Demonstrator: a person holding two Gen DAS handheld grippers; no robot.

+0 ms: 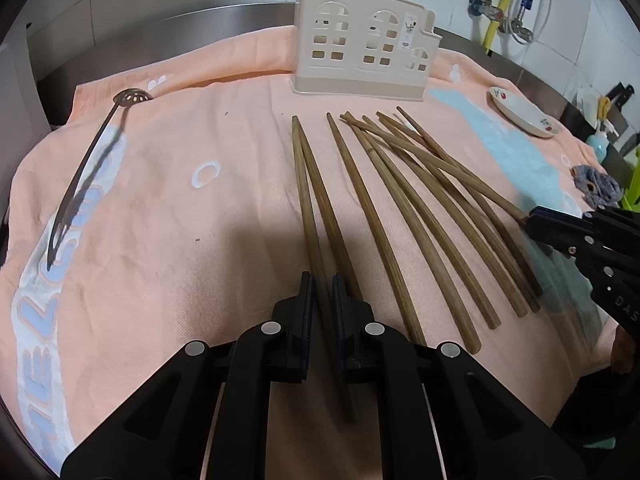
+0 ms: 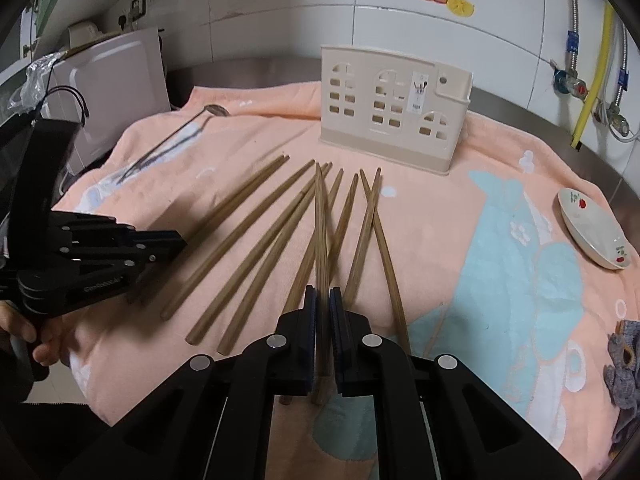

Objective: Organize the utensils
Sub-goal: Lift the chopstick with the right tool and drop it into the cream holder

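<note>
Several brown wooden chopsticks (image 1: 404, 204) lie fanned on a peach towel (image 1: 168, 200), tips toward a beige plastic utensil holder (image 1: 360, 40) that stands upright at the back. My left gripper (image 1: 322, 280) is shut on two chopsticks (image 1: 308, 200) at the left of the fan. My right gripper (image 2: 323, 296) is shut on one chopstick (image 2: 320, 220) that crosses over the others (image 2: 256, 240). The holder (image 2: 392, 112) stands behind. A slotted metal spoon (image 1: 84, 176) lies far left, and shows in the right wrist view (image 2: 172, 140). Each gripper shows in the other's view: the right (image 1: 536, 220), the left (image 2: 176, 244).
A small white dish (image 1: 520, 112) with red fruit print sits at the towel's right edge, also in the right wrist view (image 2: 596, 236). A grey knitted cloth (image 2: 624, 376) lies near the right front. A white appliance (image 2: 116, 88) stands at the back left. Pipes and valves (image 2: 588, 88) run along the tiled wall.
</note>
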